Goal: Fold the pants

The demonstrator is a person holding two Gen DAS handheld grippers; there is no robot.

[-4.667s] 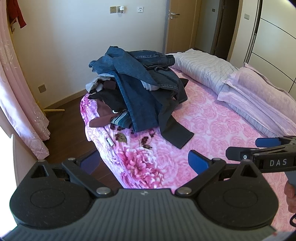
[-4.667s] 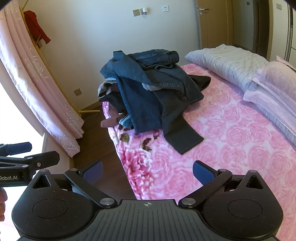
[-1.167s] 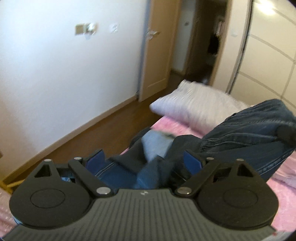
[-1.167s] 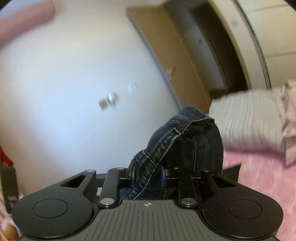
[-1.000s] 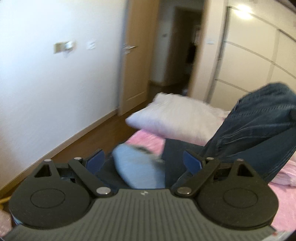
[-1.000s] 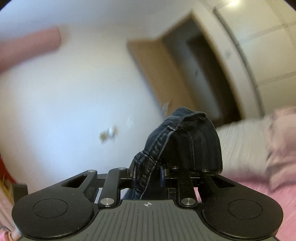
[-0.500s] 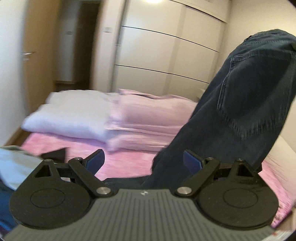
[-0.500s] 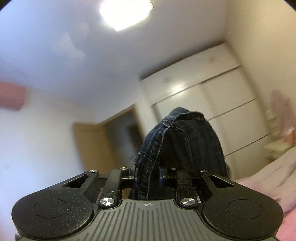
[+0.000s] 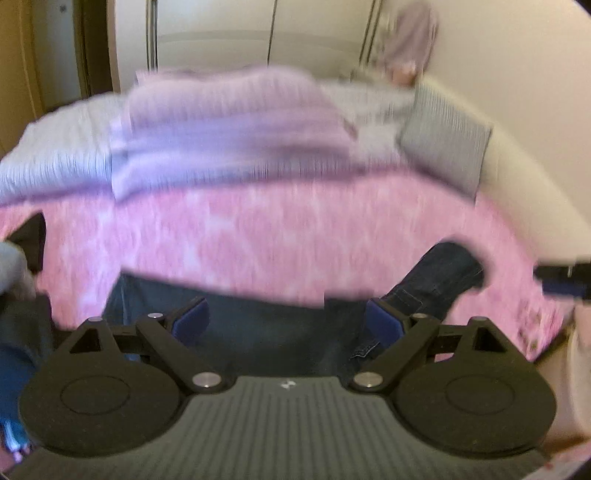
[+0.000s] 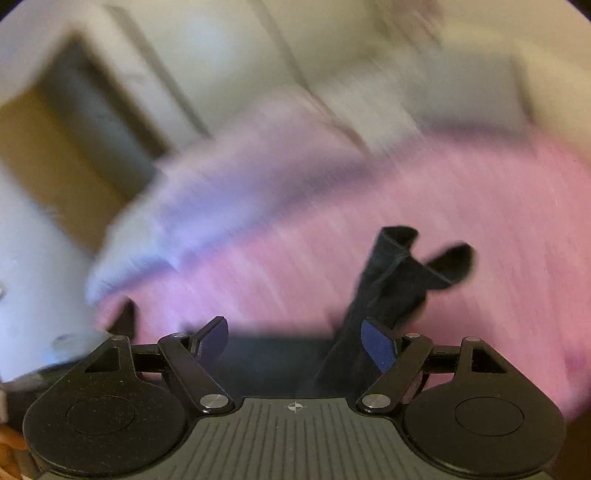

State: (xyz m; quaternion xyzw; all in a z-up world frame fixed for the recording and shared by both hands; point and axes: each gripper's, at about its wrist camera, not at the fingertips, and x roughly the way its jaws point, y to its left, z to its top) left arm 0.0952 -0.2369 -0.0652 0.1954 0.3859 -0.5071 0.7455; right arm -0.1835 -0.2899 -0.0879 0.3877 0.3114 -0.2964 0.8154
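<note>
Your right gripper (image 10: 293,341) is opening, left gripper (image 9: 284,319) spread wide; the jeans (image 9: 266,328) lie loose, heavy, floppy on the bed (image 9: 295,236); regrip the waistband.

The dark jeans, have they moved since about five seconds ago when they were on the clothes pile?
Yes. The dark jeans left the pile at the bed's foot and now lie on the pink bedspread, nearer the pillows, between the opening right gripper jaws.

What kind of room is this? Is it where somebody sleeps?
Most likely yes, a bedroom. There is a bed with a pink flowery bedspread, pillows stacked at its far end, and what looks like a big wardrobe behind them. Dark blue jeans lie on the bed.
</note>
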